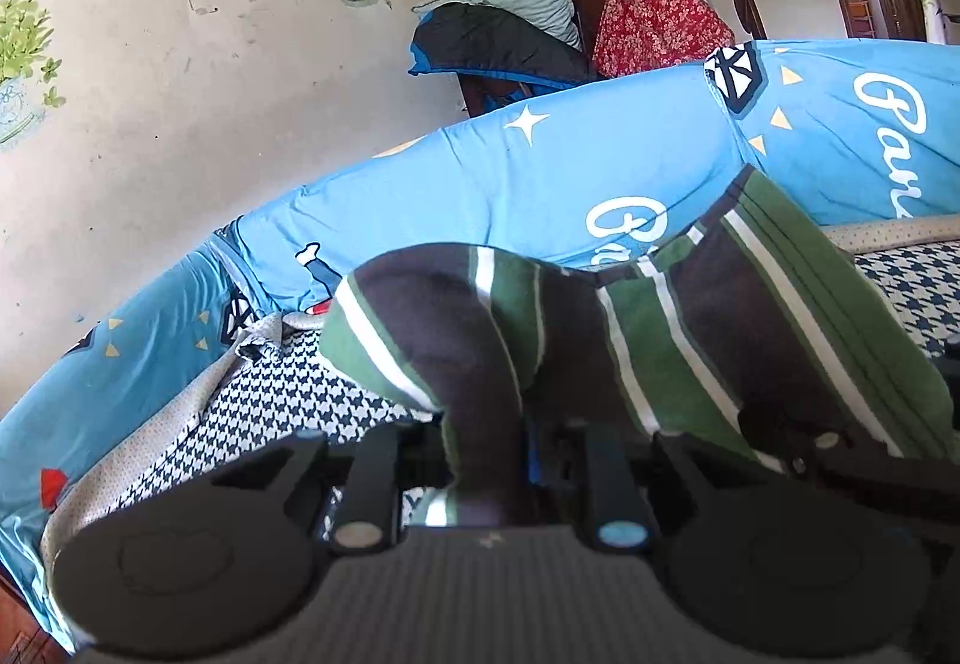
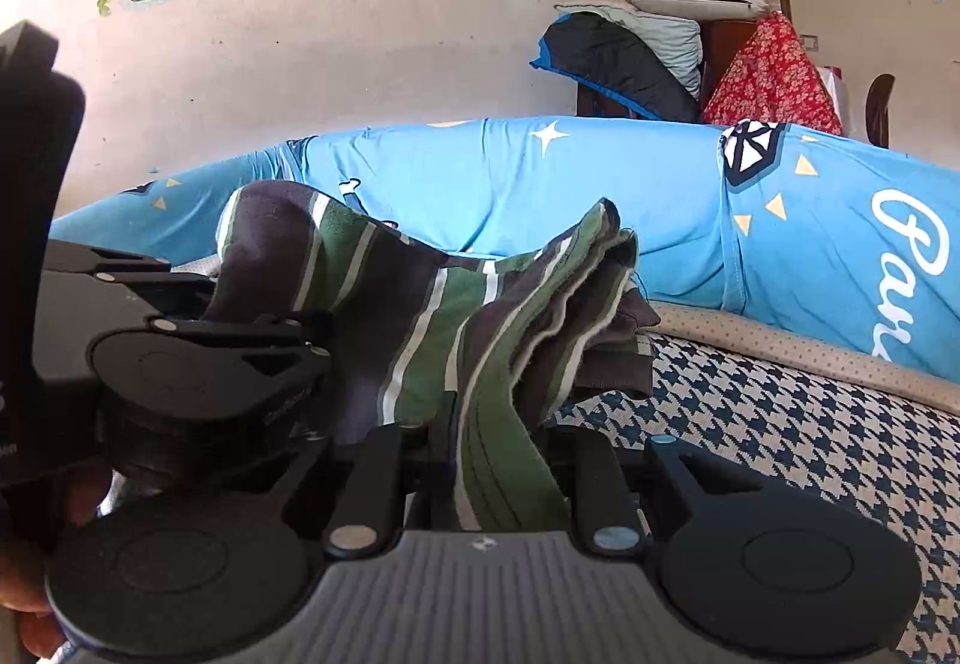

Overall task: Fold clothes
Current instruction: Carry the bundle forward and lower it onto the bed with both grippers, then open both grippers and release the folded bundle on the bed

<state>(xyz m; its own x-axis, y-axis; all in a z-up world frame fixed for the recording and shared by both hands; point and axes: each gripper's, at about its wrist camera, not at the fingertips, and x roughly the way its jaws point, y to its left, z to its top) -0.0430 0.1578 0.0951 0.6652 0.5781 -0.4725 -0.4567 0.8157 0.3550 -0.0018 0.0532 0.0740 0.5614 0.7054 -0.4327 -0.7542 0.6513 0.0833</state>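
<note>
- Pinching the striped garment (image 1: 690, 316), the left claw (image 1: 486, 460) was clamped on its fabric;
- the right claw (image 2: 504, 460) likewise gripped it above the houndstooth bed cover (image 2: 780, 424).

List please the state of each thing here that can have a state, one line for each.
Left tongs: shut on the striped garment.
Right tongs: shut on the striped garment.
Striped garment: bunched, lifted off the houndstooth cover, gripped at two places.
Blue quilt: rolled along the wall.
Houndstooth cover: spread flat.
</note>
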